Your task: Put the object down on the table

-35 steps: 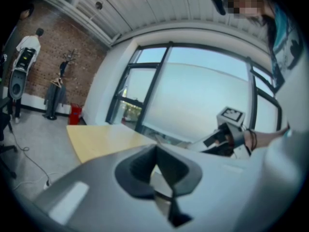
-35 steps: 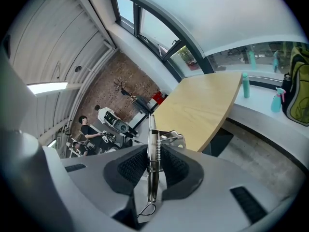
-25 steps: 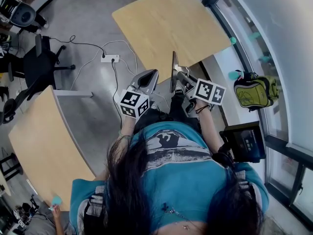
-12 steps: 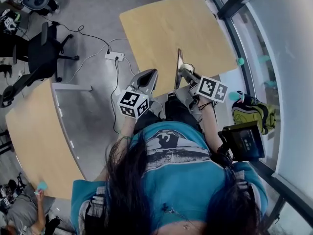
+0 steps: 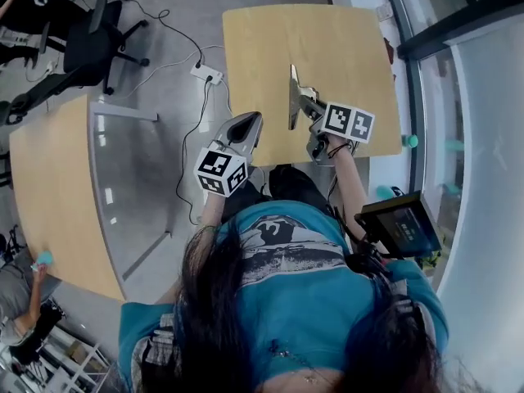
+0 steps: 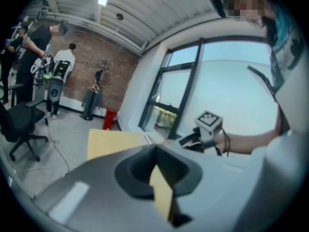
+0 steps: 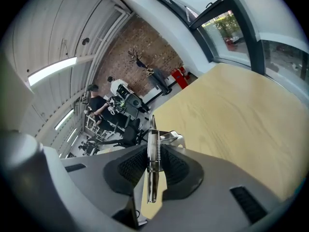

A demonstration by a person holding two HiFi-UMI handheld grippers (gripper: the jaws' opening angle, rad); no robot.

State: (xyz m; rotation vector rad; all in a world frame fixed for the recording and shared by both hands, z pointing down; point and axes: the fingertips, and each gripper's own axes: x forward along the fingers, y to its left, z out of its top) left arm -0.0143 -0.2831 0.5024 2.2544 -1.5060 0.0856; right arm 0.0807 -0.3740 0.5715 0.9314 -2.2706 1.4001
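Metal tool (image 5: 291,97) above wooden table (image 5: 327,47), chair (image 5: 90,47) aside

No words, brands or numbers can be read. Only black-and-white square markers are borne by the cube (image 5: 221,173) of the left gripper (image 5: 246,127) and the cube (image 5: 349,124) of the right gripper (image 5: 304,101).

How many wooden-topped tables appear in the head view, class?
2. One table ahead, beneath the metal object held by the right tool; the other table stands left. More may be hidden.
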